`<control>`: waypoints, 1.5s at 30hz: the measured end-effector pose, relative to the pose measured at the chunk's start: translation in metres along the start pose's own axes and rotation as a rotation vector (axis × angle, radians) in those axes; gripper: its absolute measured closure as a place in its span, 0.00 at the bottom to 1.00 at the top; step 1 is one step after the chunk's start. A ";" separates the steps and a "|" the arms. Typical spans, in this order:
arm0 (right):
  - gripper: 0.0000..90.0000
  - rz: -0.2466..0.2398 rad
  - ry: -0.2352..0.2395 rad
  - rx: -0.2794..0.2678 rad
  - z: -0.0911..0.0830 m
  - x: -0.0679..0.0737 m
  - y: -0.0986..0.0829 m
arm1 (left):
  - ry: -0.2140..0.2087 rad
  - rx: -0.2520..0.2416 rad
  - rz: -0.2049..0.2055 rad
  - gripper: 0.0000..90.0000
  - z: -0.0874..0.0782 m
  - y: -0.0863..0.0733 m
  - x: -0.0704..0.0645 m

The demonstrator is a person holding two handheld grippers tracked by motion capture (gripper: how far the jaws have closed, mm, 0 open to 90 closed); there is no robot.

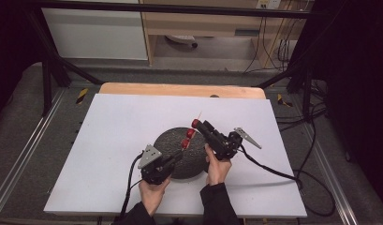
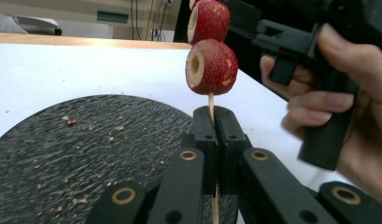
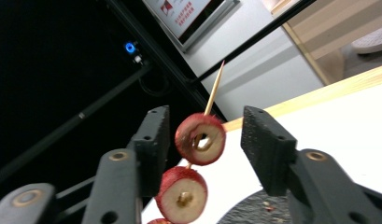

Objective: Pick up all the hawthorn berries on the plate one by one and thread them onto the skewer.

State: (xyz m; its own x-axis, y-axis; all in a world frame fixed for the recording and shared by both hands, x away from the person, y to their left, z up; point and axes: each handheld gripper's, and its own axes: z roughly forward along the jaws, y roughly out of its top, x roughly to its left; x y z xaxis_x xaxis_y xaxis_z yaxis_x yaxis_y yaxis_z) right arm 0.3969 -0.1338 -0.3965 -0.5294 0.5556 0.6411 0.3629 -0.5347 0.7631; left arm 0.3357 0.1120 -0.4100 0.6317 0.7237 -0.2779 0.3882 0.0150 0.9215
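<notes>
A thin wooden skewer point(image 2: 210, 100) carries three cored red fruit pieces point(image 1: 191, 133) and slants up over a dark round stone plate point(image 1: 166, 140). My left gripper point(image 2: 215, 116) is shut on the bare lower end of the stick, just under the lowest fruit point(image 2: 212, 66). My right gripper point(image 3: 209, 140) is open, with one jaw on each side of the top fruit piece point(image 3: 200, 138) and gaps on both sides. The pointed skewer tip point(image 3: 216, 88) pokes out above that piece. From above, the right gripper point(image 1: 202, 125) reaches in from the right.
The plate point(image 2: 86, 149), speckled with small crumbs, rests on a white board point(image 1: 114, 136) over a wooden table. Black cables point(image 1: 273, 171) trail off to the right and the front. A metal frame and dark floor surround the table.
</notes>
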 end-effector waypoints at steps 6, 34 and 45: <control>0.33 -0.091 -0.038 0.102 -0.004 -0.003 0.008 | 0.005 0.014 0.001 0.98 -0.006 0.000 0.010; 0.01 -0.529 -0.202 0.622 -0.045 -0.037 0.006 | -0.005 0.162 0.091 0.98 -0.041 0.009 0.049; 0.01 -0.533 -0.201 0.687 -0.070 -0.052 0.005 | -0.003 0.232 0.098 0.98 -0.045 0.023 0.063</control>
State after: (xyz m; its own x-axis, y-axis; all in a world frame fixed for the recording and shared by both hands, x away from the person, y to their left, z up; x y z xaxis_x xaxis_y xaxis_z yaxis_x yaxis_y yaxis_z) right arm 0.3728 -0.2102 -0.4320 -0.6382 0.7572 0.1395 0.5203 0.2905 0.8031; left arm 0.3539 0.1893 -0.3943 0.6754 0.7121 -0.1917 0.4687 -0.2139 0.8571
